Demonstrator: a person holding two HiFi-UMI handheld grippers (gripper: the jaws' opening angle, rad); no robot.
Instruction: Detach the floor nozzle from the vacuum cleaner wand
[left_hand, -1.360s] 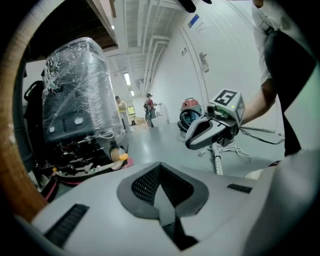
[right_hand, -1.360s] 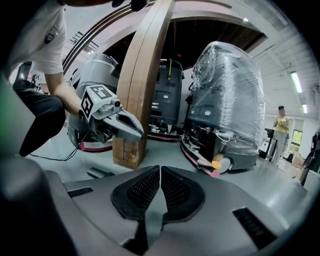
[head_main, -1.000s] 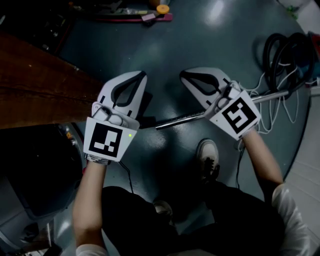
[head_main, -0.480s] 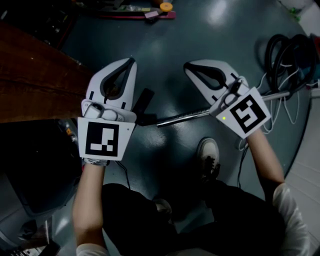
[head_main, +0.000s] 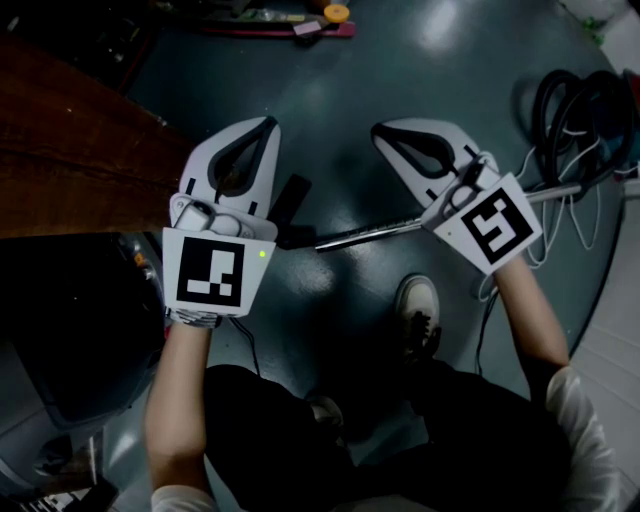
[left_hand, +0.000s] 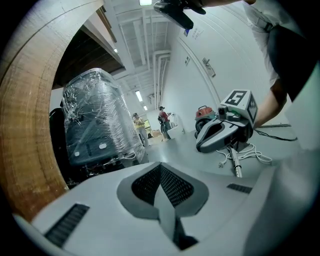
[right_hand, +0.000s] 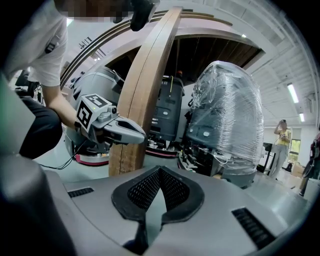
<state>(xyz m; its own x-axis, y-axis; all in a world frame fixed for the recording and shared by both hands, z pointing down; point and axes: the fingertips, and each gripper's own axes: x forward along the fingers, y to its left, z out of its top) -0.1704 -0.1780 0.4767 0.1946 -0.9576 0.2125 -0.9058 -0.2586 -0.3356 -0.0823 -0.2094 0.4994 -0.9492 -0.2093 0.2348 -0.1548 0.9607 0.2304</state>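
The vacuum's metal wand (head_main: 370, 233) lies across the dark floor and runs right, under my right gripper, toward the coiled black hose (head_main: 572, 105). A black end piece (head_main: 288, 208) sits at the wand's left tip, beside my left gripper (head_main: 262, 126). I cannot make out the floor nozzle as such. My left gripper is shut with nothing in it and hovers just left of that end piece. My right gripper (head_main: 382, 133) is also shut and empty, above the wand. The left gripper view shows the right gripper (left_hand: 223, 131) over the wand (left_hand: 235, 168).
A broad brown wooden beam (head_main: 70, 150) fills the left side. A white cable (head_main: 545, 215) loops by the hose. The person's shoe (head_main: 416, 310) stands just below the wand. A plastic-wrapped machine (left_hand: 95, 120) stands behind, with people far off in the hall.
My left gripper has swung a little to the left and away, uncovering the black end piece beside it. The right gripper has barely shifted.
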